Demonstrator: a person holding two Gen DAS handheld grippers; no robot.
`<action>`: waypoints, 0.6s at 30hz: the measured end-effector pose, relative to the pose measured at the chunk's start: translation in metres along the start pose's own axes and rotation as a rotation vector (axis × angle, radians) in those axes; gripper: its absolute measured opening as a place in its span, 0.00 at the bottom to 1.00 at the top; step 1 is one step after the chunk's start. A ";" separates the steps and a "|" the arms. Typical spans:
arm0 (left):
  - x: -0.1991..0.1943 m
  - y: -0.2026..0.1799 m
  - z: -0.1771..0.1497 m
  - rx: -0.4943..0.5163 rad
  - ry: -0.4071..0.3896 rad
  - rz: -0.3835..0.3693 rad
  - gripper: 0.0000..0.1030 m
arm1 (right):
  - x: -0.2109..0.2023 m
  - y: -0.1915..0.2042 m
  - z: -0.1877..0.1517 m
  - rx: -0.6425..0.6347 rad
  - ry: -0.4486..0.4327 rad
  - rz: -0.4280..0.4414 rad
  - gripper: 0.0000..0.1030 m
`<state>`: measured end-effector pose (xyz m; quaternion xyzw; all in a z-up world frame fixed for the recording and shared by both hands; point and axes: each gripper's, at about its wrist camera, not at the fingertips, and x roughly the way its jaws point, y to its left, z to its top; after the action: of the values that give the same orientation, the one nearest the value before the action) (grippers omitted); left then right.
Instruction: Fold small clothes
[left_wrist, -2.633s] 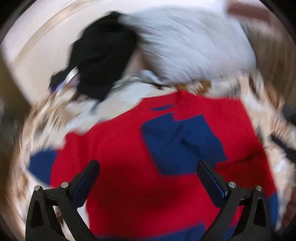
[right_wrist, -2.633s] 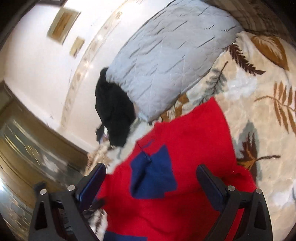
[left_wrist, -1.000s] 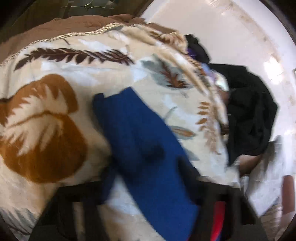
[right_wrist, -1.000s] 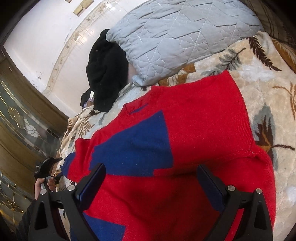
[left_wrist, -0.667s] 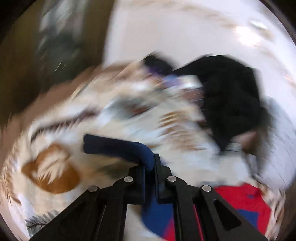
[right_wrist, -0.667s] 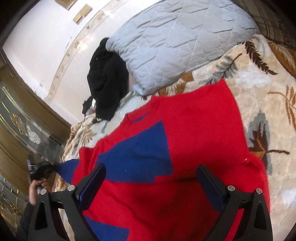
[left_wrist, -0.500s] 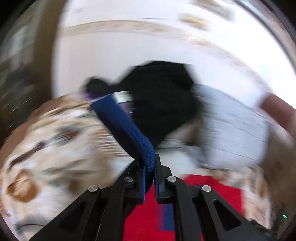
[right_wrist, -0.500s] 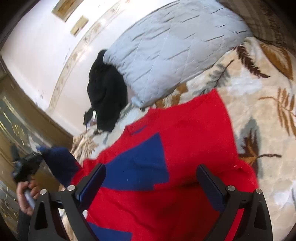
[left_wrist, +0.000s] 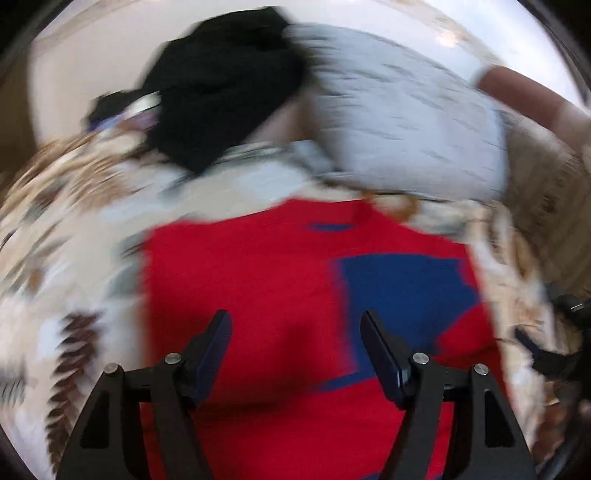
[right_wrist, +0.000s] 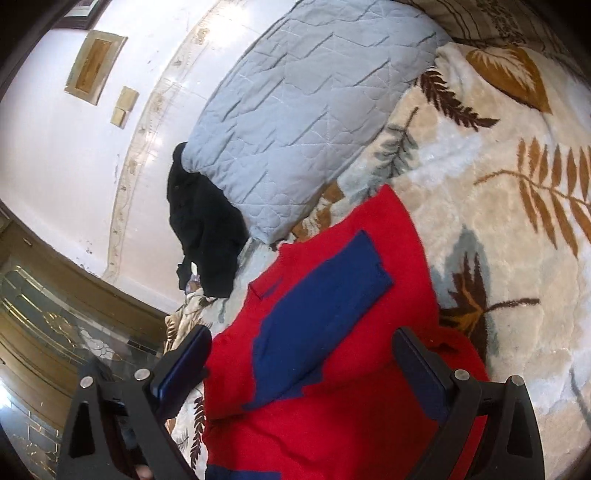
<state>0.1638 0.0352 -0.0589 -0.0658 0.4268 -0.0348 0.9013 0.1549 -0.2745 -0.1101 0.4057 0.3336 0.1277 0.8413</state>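
The red sweater (right_wrist: 343, 417) lies on the leaf-print blanket (right_wrist: 517, 258), its blue sleeve (right_wrist: 332, 299) folded across. The left gripper (left_wrist: 295, 328) has just been opening and, through blur, seems empty. The right gripper (right_wrist: 301, 350) gapes wide, empty.

A plush blanket (right_wrist: 498, 229) printed with brown and grey leaves covers the bed. A quilted grey pillow (right_wrist: 306, 122) lies at its head, touching a heap of black cloth (right_wrist: 207, 229). Behind rises a white wall (right_wrist: 55, 147) with a patterned border, two gold plaques and dark wood trim. Daylight glares off the wall.
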 end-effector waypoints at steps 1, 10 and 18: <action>-0.002 0.015 -0.007 -0.030 0.001 0.020 0.70 | 0.003 0.000 -0.001 -0.003 0.004 -0.009 0.97; 0.025 0.097 -0.034 -0.206 0.048 0.027 0.70 | 0.028 -0.014 -0.004 0.029 0.083 -0.064 0.97; 0.013 0.101 -0.015 -0.224 0.009 -0.053 0.70 | 0.050 0.006 0.023 -0.070 0.119 -0.082 0.97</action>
<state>0.1608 0.1319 -0.0937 -0.1774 0.4302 -0.0110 0.8851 0.2074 -0.2602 -0.1183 0.3538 0.3948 0.1283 0.8382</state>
